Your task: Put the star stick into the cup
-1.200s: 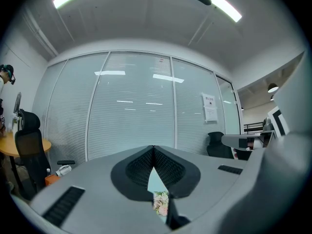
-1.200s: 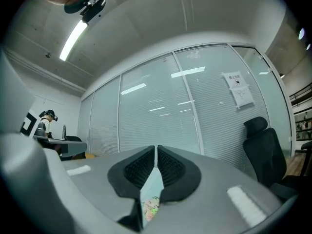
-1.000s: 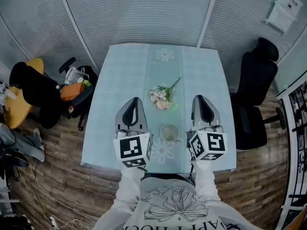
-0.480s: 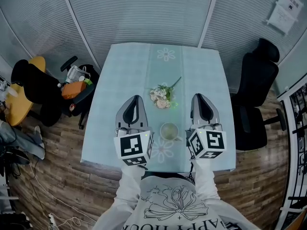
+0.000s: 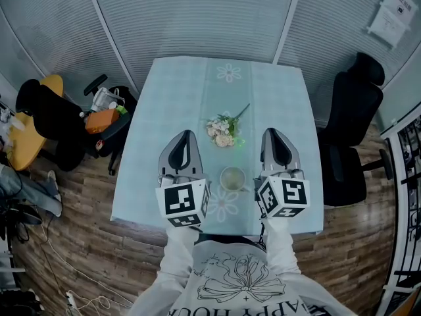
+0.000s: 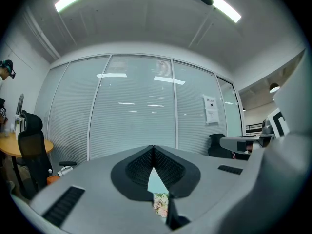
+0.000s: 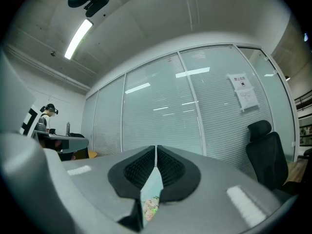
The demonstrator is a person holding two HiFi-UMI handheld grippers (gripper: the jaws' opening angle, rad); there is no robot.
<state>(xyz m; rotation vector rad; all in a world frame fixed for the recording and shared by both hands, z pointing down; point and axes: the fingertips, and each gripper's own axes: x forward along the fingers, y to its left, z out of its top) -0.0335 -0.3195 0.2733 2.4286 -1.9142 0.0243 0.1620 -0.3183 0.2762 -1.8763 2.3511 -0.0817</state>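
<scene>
Fingers [image 6: 136, 168] pressed together, left gripper [image 5: 185, 138] and right gripper [image 5: 276, 134] | pale round cup [image 5: 232, 180] between them, seemingly empty

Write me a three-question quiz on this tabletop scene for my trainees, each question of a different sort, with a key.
1. True or false: the cup stands between the left gripper and the right gripper.
2. What lies on the table beyond the cup? A. a bunch of flowers B. a book C. a plate
3. Fill in: the jaws of both grippers are ___, with nothing held.
Key: 1 true; 2 A; 3 shut.
</scene>
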